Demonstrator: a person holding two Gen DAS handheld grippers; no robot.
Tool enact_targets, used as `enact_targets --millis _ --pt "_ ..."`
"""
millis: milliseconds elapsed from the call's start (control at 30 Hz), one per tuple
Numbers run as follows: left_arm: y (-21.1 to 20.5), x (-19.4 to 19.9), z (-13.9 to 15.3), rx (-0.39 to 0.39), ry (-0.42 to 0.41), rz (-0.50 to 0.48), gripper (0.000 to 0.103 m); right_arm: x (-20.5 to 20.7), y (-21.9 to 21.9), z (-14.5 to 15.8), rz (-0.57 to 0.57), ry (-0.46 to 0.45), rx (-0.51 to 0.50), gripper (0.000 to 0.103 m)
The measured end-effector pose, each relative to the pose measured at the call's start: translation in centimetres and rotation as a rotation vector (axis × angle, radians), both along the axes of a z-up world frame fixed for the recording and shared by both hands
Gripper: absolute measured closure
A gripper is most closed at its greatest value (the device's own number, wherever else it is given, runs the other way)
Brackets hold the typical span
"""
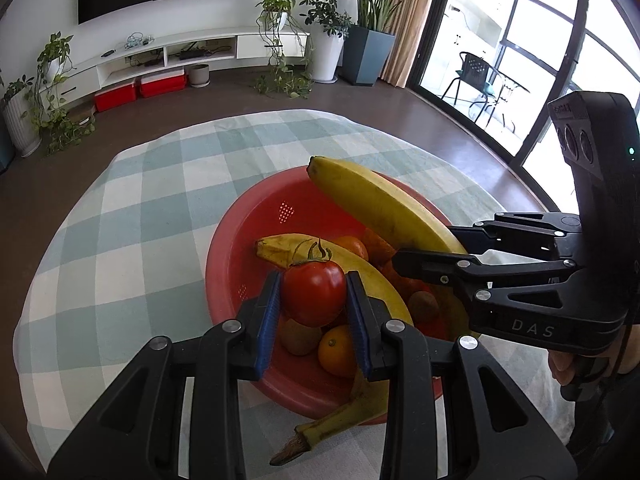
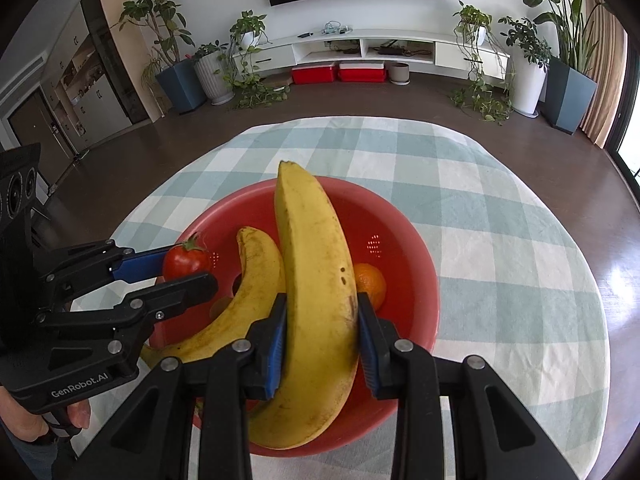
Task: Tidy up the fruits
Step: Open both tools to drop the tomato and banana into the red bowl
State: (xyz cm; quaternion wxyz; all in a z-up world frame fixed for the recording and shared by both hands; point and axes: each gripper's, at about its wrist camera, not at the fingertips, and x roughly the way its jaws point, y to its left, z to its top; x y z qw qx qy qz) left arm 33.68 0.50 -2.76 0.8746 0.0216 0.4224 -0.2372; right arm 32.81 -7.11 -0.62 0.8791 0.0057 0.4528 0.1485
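Note:
A red perforated bowl (image 1: 236, 248) sits on a checked tablecloth; it also shows in the right wrist view (image 2: 404, 232). My left gripper (image 1: 314, 298) is shut on a red tomato (image 1: 314, 296) and holds it above the bowl; the tomato also shows in the right wrist view (image 2: 185, 262). My right gripper (image 2: 322, 340) is shut on a large banana (image 2: 316, 280), held over the bowl; that banana also shows in the left wrist view (image 1: 376, 200). A second banana (image 1: 372, 276) lies in the bowl with oranges (image 1: 338, 350) and kiwis (image 1: 300, 336).
The round table carries a green-and-white checked cloth (image 2: 500, 216). Beyond it are dark floor, a white TV cabinet (image 2: 360, 48), red boxes (image 2: 340, 72) and potted plants (image 2: 524, 60). Glass doors (image 1: 520, 60) stand at the right.

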Motion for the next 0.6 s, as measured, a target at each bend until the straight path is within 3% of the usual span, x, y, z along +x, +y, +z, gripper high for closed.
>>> enact_targets --millis 300,333,433,600 --pt "0.0 0.5 -1.3 0.002 0.015 0.022 0.073 -0.1 0.9 -0.2 0.018 -0.008 -0.053 0.068" --pt "0.0 0.5 -1.3 0.003 0.016 0.024 0.071 -0.1 0.9 -0.4 0.019 -0.004 -0.055 0.068" --pt "0.4 0.6 -1.1 -0.006 0.000 0.039 0.049 0.0 1.1 -0.5 0.016 -0.010 -0.063 0.067" --pt "0.7 0.4 -0.5 -0.019 -0.020 0.044 0.037 -0.1 1.3 -0.5 0.021 -0.015 -0.075 0.067"
